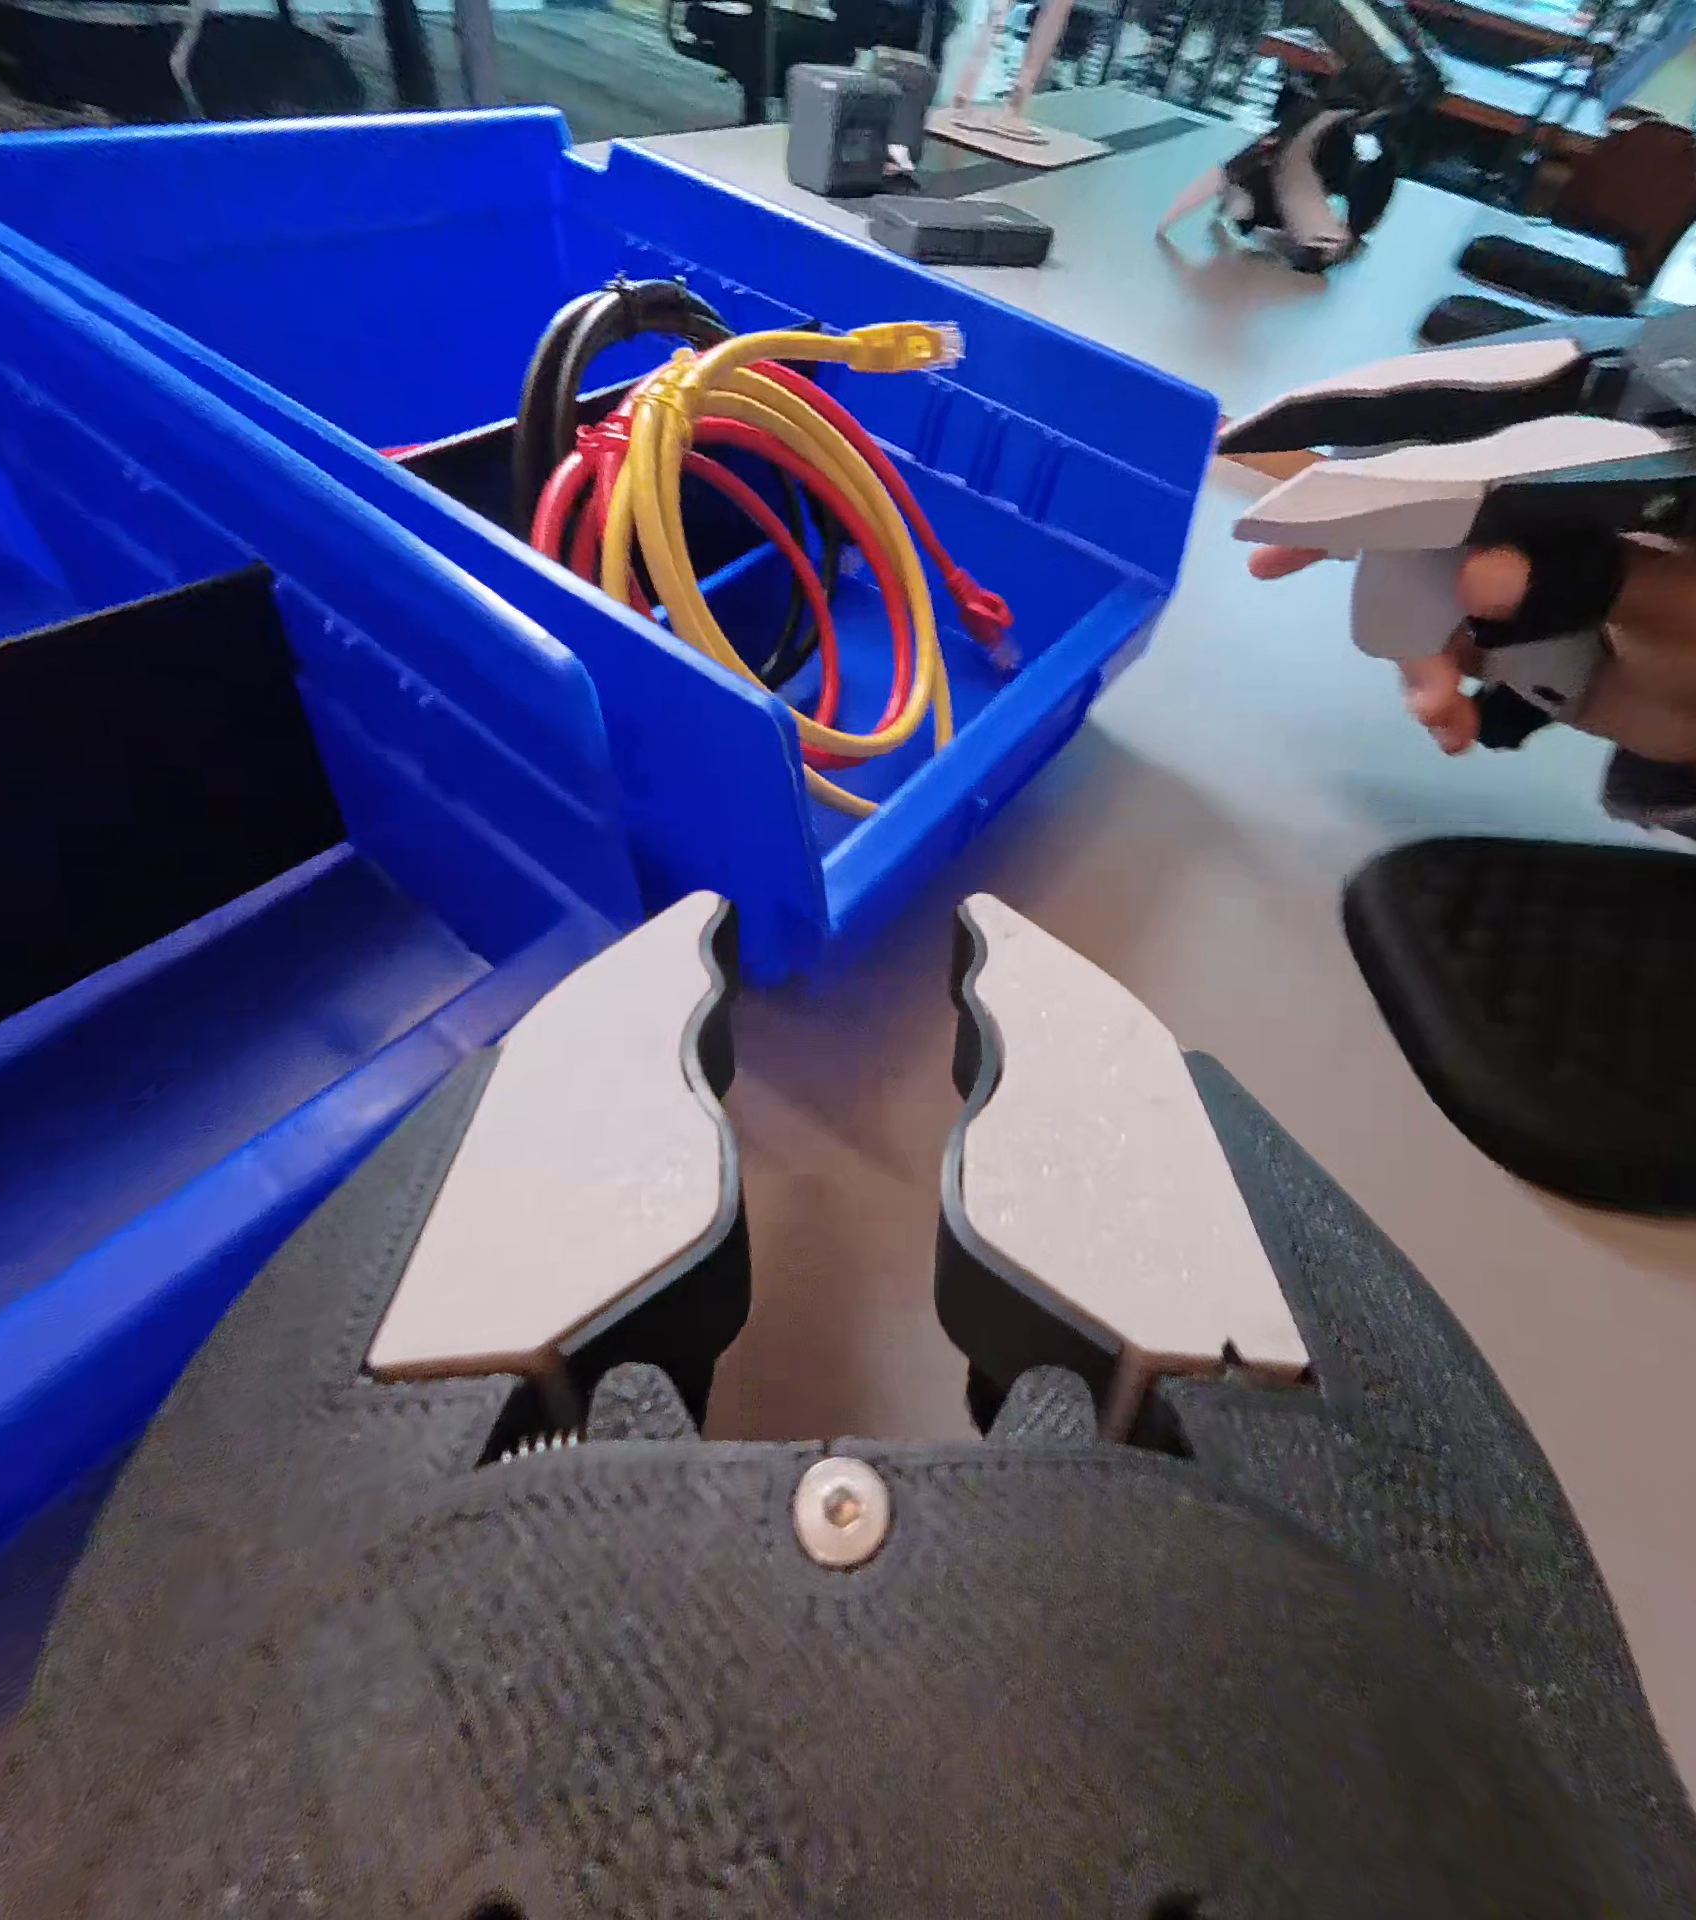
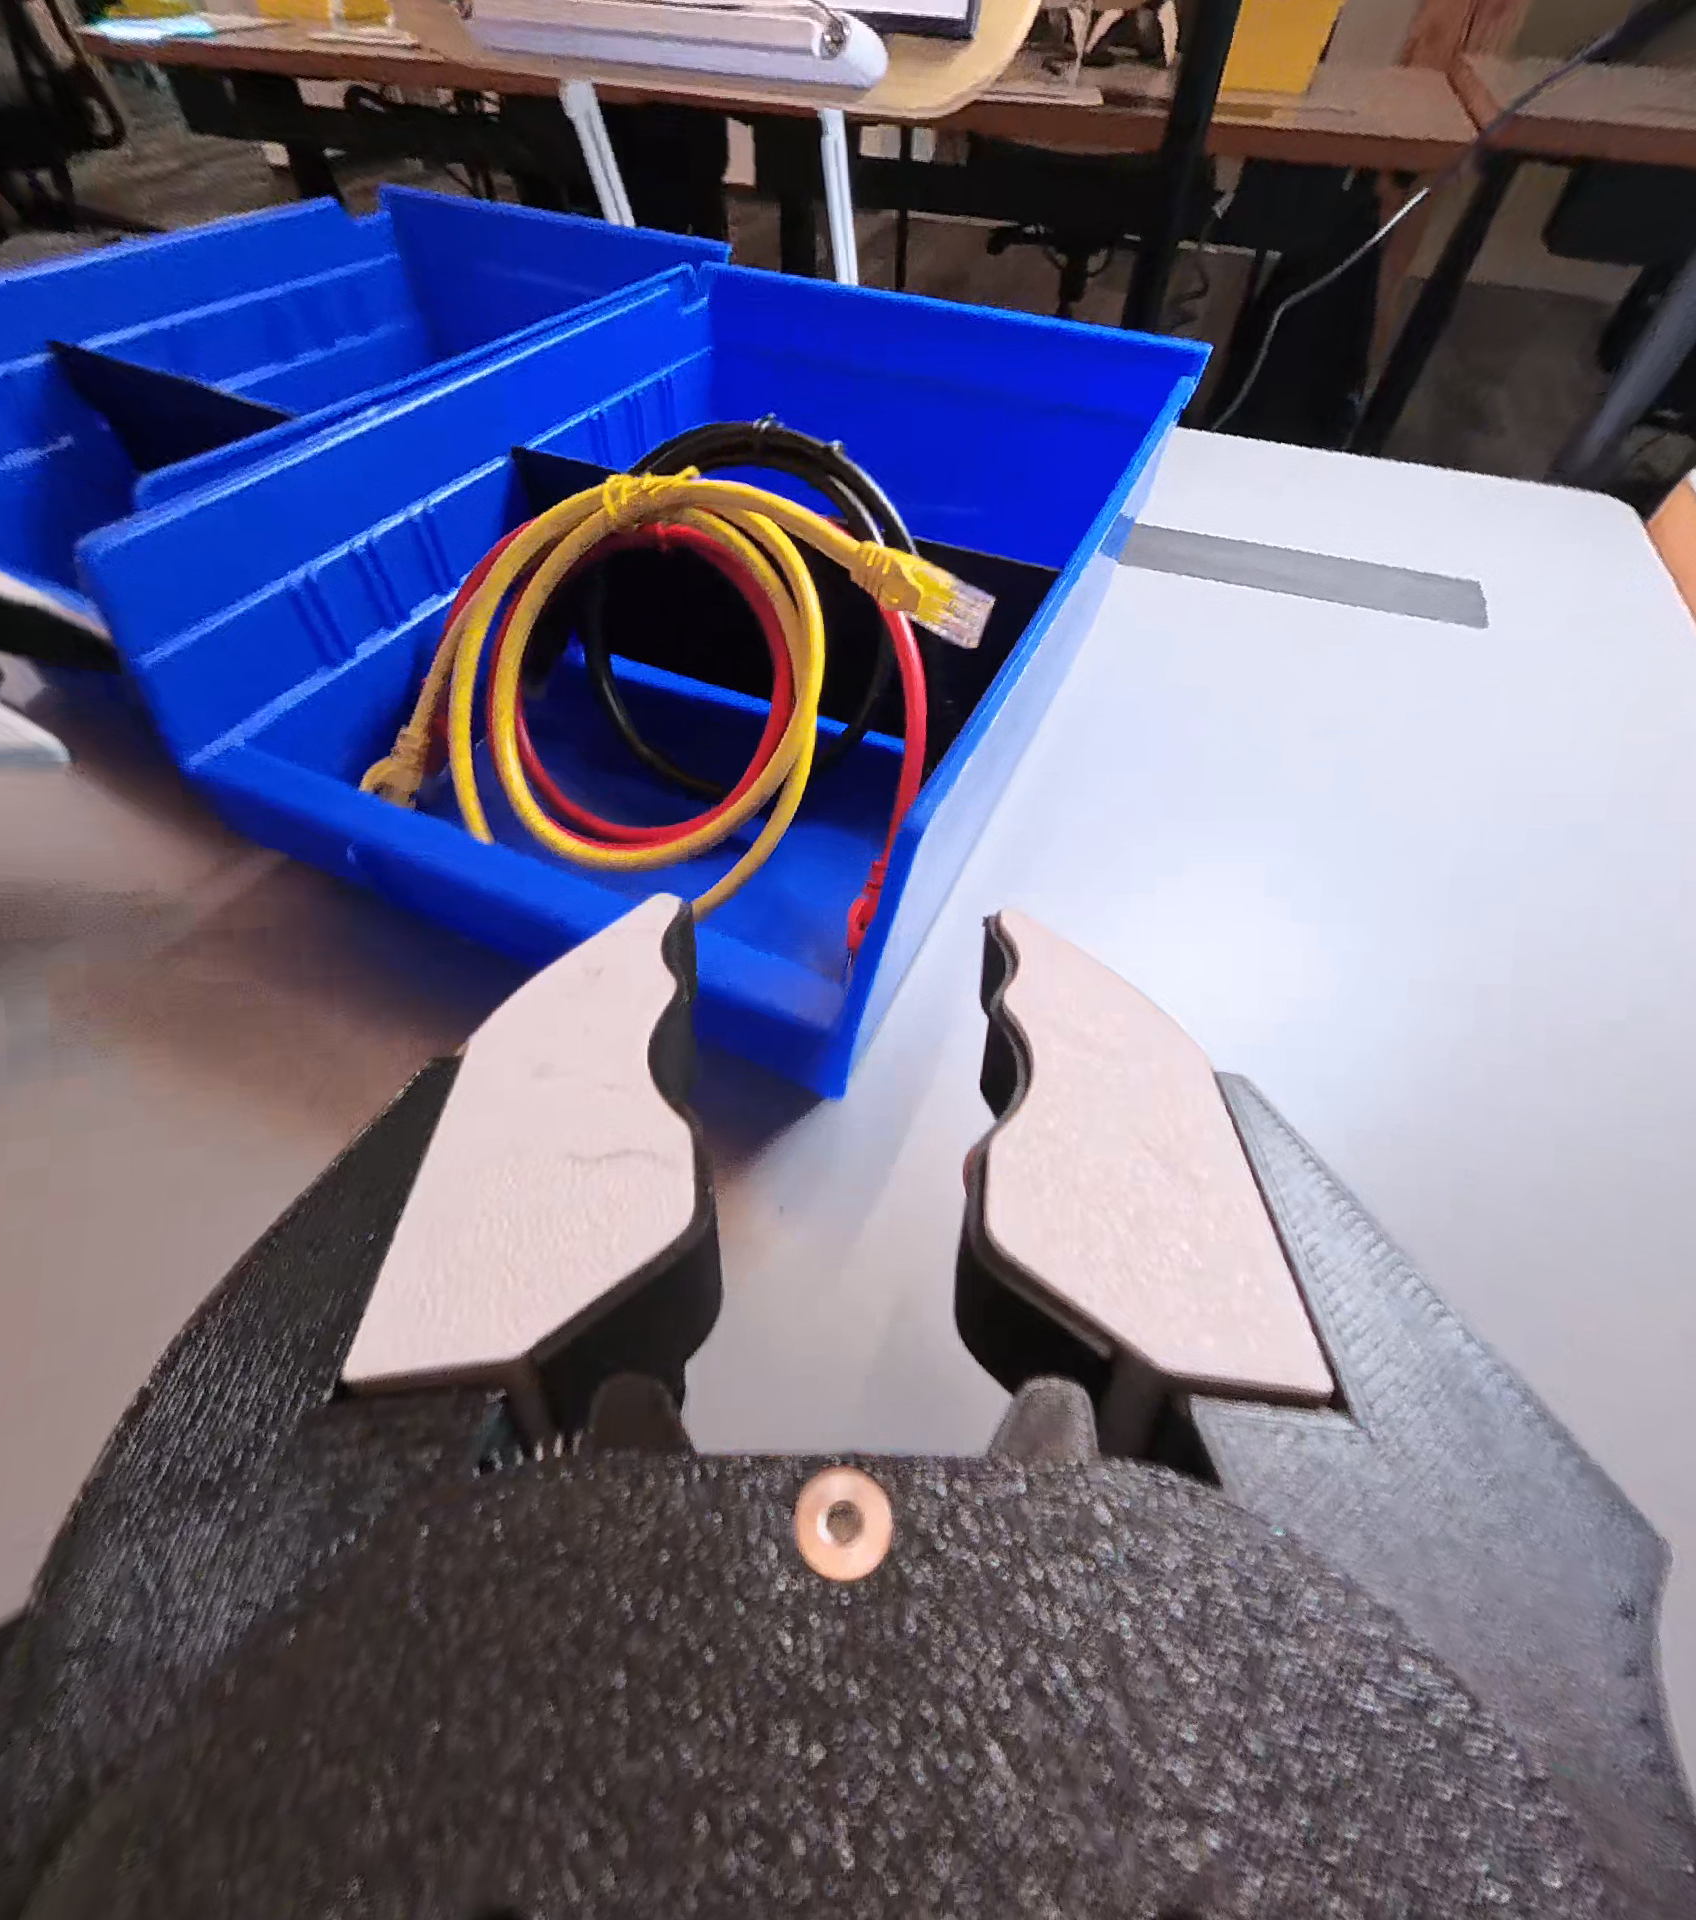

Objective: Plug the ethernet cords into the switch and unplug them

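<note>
Coiled yellow (image 1: pixel 901 348), red (image 1: pixel 984 615) and black (image 1: pixel 553 384) ethernet cords lie together in the front compartment of a blue bin (image 1: pixel 709 748). My left gripper (image 1: pixel 844 935) is open and empty, just in front of the bin's near corner. My right gripper (image 2: pixel 839 935) is open and empty, in front of the bin's other near corner. It also shows in the left wrist view (image 1: pixel 1233 483), held in a hand to the right of the bin. The right wrist view shows the yellow (image 2: pixel 911 582), red (image 2: pixel 911 707) and black (image 2: pixel 823 457) cords too. A flat dark box (image 1: pixel 958 231) lies far back; I cannot tell whether it is the switch.
A second blue bin (image 1: pixel 148 1091) with a black divider stands against the first, and it also shows in the right wrist view (image 2: pixel 200 291). A grey box (image 1: pixel 844 135) stands at the back. A black mesh pad (image 1: pixel 1602 1039) is at the right. A grey tape strip (image 2: pixel 1301 587) lies on the white table.
</note>
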{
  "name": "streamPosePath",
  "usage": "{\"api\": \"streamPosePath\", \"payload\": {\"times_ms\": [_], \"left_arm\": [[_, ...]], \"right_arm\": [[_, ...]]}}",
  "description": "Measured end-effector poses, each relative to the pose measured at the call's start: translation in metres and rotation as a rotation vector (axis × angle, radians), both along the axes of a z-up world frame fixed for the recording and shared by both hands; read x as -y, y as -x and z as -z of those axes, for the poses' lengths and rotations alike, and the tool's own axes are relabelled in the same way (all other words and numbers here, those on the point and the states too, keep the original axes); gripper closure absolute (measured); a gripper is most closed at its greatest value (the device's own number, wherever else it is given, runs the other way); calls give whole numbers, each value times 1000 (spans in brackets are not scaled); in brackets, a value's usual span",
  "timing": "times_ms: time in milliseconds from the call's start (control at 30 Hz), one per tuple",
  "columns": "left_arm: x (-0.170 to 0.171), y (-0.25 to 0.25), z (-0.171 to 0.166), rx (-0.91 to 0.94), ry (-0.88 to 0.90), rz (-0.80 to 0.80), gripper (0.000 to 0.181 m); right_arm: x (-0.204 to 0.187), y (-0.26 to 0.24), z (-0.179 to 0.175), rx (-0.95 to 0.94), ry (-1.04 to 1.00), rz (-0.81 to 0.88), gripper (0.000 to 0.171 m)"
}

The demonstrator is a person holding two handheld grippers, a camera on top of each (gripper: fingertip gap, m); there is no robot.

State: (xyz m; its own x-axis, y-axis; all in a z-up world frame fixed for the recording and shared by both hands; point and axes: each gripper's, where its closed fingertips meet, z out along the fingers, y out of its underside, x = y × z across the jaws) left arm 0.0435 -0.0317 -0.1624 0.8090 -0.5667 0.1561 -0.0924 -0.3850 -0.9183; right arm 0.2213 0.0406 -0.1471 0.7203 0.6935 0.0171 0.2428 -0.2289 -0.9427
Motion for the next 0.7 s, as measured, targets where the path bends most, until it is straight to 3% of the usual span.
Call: {"api": "streamPosePath", "payload": {"times_ms": [67,200,367,533,700], "left_arm": [[-16,-5,2,-35,-24,-59,136],[-36,-12,5,-72,-34,-131,146],[-54,-11,8,-76,-87,-288,148],[-59,-8,7,-119,-120,-354,158],[-39,-19,-20,-169,-233,-301,165]], "right_arm": [[-14,10,1,-22,35,1,119],[-42,25,10,1,39,30,122],[-61,11,10,-36,4,150,161],[-42,3,5,1,-26,157,158],[-11,-11,-37,-19,-134,201,156]]}}
